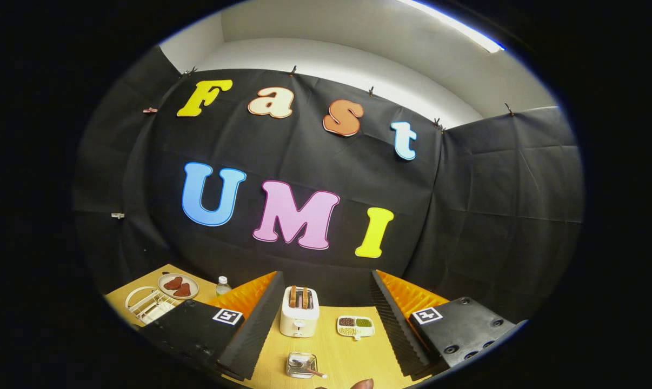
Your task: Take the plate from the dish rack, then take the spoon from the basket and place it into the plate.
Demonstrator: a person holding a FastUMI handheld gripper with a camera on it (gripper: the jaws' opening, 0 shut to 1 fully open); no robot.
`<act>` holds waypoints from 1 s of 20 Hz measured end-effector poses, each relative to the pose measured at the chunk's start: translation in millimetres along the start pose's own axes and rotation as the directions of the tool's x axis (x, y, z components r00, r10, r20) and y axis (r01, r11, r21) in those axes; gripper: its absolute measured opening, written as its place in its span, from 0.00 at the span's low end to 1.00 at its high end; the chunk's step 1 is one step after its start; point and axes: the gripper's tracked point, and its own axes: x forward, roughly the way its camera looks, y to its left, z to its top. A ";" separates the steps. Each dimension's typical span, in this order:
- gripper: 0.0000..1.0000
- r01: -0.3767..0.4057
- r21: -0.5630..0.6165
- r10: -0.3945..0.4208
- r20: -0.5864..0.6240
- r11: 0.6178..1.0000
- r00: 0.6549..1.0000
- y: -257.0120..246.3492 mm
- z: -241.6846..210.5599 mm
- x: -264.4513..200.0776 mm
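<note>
My gripper (326,286) is open and held high, with nothing between its fingers. A white wire dish rack (148,306) stands on the wooden table (353,356), outside my left finger (250,329); a pale curved rim that looks like a plate (133,294) rises at its back. Low between the fingers sits a small clear basket (301,365) with a spoon (311,370) lying in it, its handle poking out to the right. Whether the rim in the rack is a plate is hard to tell at this size.
A white toaster (299,312) with toast stands between the fingers, beyond the basket. Right of it is a small divided dish (355,326) of beans. Behind the rack sit a plate with brown pieces (178,286) and a water bottle (223,285). A fingertip (361,384) shows nearest me.
</note>
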 end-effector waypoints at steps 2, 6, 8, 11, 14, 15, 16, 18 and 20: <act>0.97 -0.028 -0.001 0.028 -0.050 1.000 0.998 10.8 -12.2 6.0; 0.97 -0.078 -0.013 0.075 -0.182 0.997 0.980 41.0 -47.5 23.6; 0.97 -0.105 -0.002 0.102 -0.217 0.994 0.971 61.9 -60.2 35.8; 0.98 -0.142 0.015 0.140 -0.298 0.990 0.944 92.8 -92.8 53.0; 0.97 -0.150 0.039 0.153 -0.400 0.988 0.904 119.0 -134.5 67.2; 0.97 -0.148 0.044 0.153 -0.436 0.988 0.887 127.6 -150.4 70.4; 0.97 -0.149 0.051 0.156 -0.471 0.987 0.868 135.8 -165.4 73.7; 0.97 -0.149 0.064 0.160 -0.529 0.987 0.833 150.6 -192.8 80.0; 0.97 -0.138 0.078 0.158 -0.581 0.987 0.798 161.2 -222.5 86.5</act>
